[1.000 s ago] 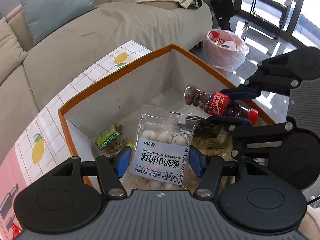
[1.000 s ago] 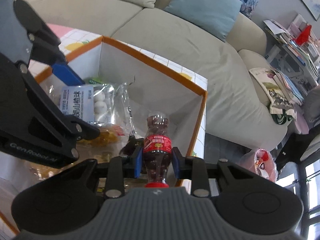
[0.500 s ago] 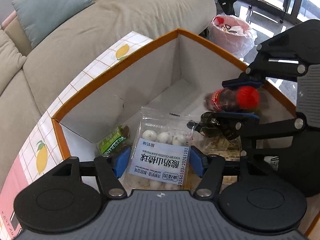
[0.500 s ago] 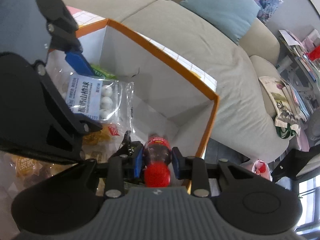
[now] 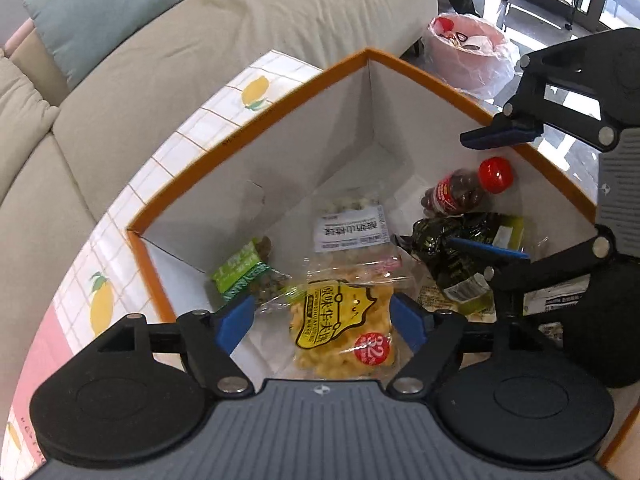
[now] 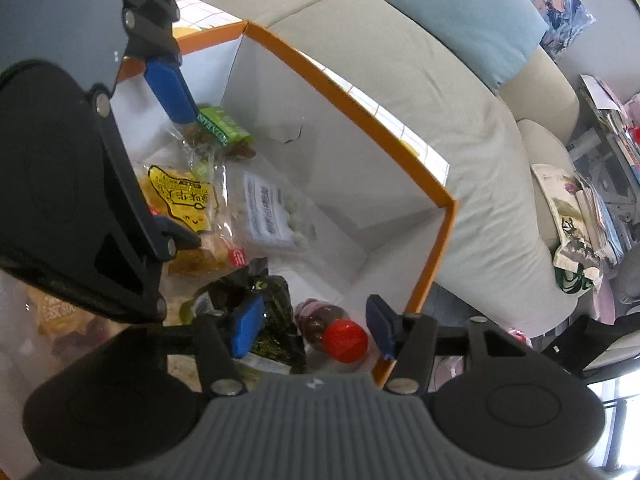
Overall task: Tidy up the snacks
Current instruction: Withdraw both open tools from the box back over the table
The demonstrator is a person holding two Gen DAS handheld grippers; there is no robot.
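An orange-rimmed white box (image 5: 256, 128) (image 6: 384, 128) holds the snacks. My left gripper (image 5: 322, 322) hangs over it, jaws opening, nothing between the pads. The clear bag of white balls (image 5: 352, 224) (image 6: 276, 212) lies free on the box floor. My right gripper (image 6: 314, 330) (image 5: 494, 196) is also opening; the small dark bottle with a red cap (image 6: 334, 328) (image 5: 466, 192) lies below its spread pads, untouched. A yellow snack bag (image 5: 344, 328) (image 6: 180, 196), a green packet (image 5: 244, 272) (image 6: 224, 126) and a dark packet (image 5: 460, 248) (image 6: 264, 320) lie in the box too.
The box stands on a lemon-print cloth (image 5: 168, 160). A beige sofa (image 5: 200, 64) (image 6: 440, 92) with a blue cushion (image 5: 100, 8) runs behind it. A pink lined bin (image 5: 468, 52) stands on the floor past the box corner.
Both grippers have opened. The bag of white balls dropped from the left one onto the box floor, and the bottle dropped from the right one beside the dark packet.
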